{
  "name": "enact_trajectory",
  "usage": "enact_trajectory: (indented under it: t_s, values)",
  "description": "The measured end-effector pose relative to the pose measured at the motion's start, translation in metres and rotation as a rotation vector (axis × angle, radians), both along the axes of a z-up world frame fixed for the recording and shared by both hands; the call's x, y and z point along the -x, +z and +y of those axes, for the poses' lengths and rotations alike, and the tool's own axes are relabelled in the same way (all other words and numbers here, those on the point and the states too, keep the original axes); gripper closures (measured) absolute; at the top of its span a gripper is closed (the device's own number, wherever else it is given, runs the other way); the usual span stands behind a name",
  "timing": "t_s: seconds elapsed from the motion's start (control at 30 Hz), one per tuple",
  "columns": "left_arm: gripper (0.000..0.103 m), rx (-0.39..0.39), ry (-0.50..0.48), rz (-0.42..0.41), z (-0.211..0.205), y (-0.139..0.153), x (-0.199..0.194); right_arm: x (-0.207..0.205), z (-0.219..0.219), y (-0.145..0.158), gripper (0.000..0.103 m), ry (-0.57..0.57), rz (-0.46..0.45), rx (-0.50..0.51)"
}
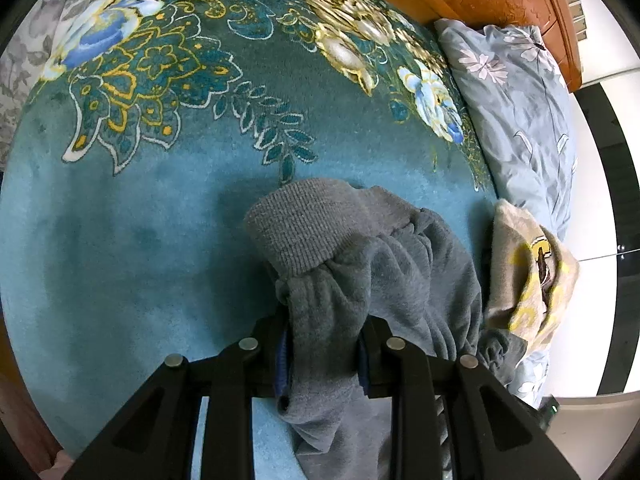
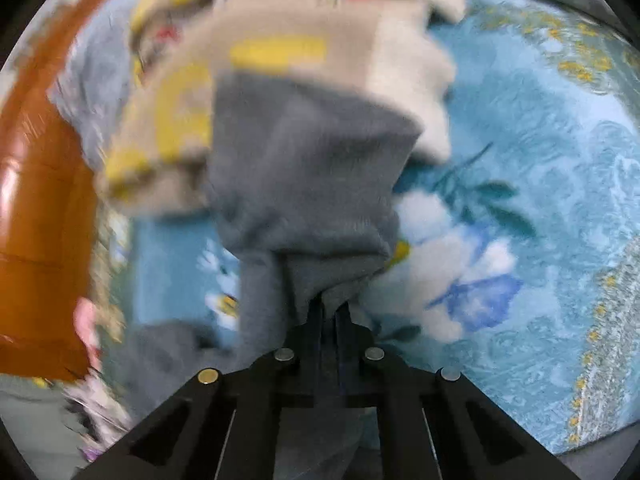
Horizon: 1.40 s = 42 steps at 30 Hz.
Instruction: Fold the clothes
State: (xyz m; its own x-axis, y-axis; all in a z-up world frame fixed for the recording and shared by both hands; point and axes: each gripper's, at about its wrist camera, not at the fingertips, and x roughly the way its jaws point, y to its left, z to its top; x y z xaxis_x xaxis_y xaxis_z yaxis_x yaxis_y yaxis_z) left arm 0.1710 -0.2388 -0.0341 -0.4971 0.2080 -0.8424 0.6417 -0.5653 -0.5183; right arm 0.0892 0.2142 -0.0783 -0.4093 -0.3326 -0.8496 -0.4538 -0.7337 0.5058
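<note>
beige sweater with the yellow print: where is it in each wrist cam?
Left wrist: beige sweater at the right edge, crumpled on the bed beside the grey garment.
Right wrist: beige sweater fills the upper centre, blurred, behind the grey cloth.
Shared landmark: the teal floral blanket.

Both tools are matte black plastic. The left gripper (image 1: 324,356) has angular linkage arms with triangular cut-outs, four round silver pivot pins across the top, and blue pads lining the inner faces of its fingers (image 1: 281,360). The right gripper (image 2: 330,316) is built alike: same black arms, same silver pins.
</note>
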Motion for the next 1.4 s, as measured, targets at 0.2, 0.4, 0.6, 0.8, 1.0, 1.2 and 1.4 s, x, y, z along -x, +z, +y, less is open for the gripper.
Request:
enact_trajectory:
  t_s: [0.2,0.4,0.6,0.8,1.0,1.2,1.4]
  values:
    - [0.076,-0.044,0.009,0.012,-0.002,-0.002,-0.003,-0.096,0.076,0.102,0.097,-0.162,0.253,0.144]
    - [0.076,-0.074,0.023,0.002,-0.001,-0.005,-0.002,-0.201,0.150,0.187,0.097,-0.336,0.193,0.121]
    - [0.076,-0.067,0.031,0.001,-0.005,-0.002,-0.007,-0.148,0.261,0.104,0.096,-0.666,-0.023,0.115]
    - [0.075,-0.043,0.025,0.000,-0.005,0.001,-0.007,-0.156,0.291,0.025,0.084,-0.910,-0.061,0.384]
    - [0.074,-0.009,0.003,-0.017,-0.002,0.001,-0.003,-0.173,0.308,0.073,0.067,-0.713,0.149,0.269]
    - [0.074,0.009,-0.007,-0.027,0.003,0.002,-0.001,-0.196,0.281,0.072,0.059,-0.400,-0.052,-0.039]
    - [0.073,0.025,-0.013,-0.017,0.003,0.008,-0.006,-0.214,0.266,0.016,0.059,-0.522,-0.131,0.129]
